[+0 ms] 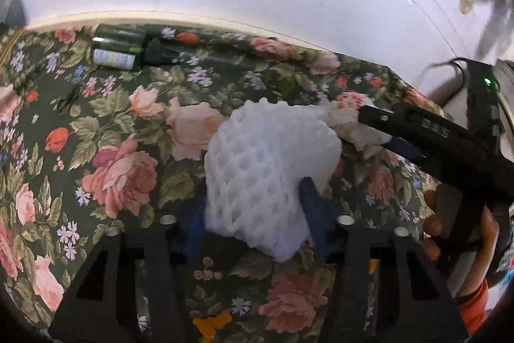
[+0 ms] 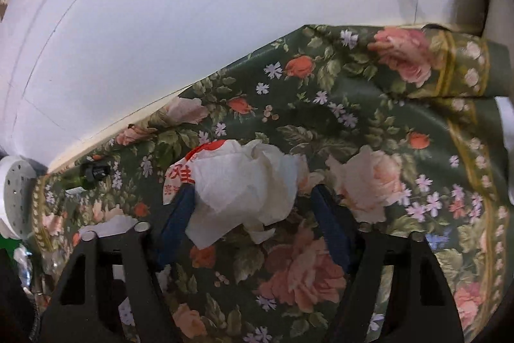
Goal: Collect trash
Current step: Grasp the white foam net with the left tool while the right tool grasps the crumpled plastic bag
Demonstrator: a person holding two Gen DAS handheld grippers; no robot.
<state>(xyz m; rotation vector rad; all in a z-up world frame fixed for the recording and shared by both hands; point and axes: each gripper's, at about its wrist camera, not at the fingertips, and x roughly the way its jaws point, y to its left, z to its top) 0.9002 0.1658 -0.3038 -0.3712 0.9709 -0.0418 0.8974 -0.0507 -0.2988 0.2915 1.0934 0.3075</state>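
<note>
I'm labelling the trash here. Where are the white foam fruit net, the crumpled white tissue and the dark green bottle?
white foam fruit net (image 1: 270, 169): left wrist view, mesh middle.
crumpled white tissue (image 2: 247, 182): right wrist view, centre.
dark green bottle (image 1: 119, 49): left wrist view, body.

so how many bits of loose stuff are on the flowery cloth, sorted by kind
white foam fruit net: 1
crumpled white tissue: 1
red-printed wrapper under the tissue: 1
dark green bottles, lying by the wall: 2
total: 5
</note>
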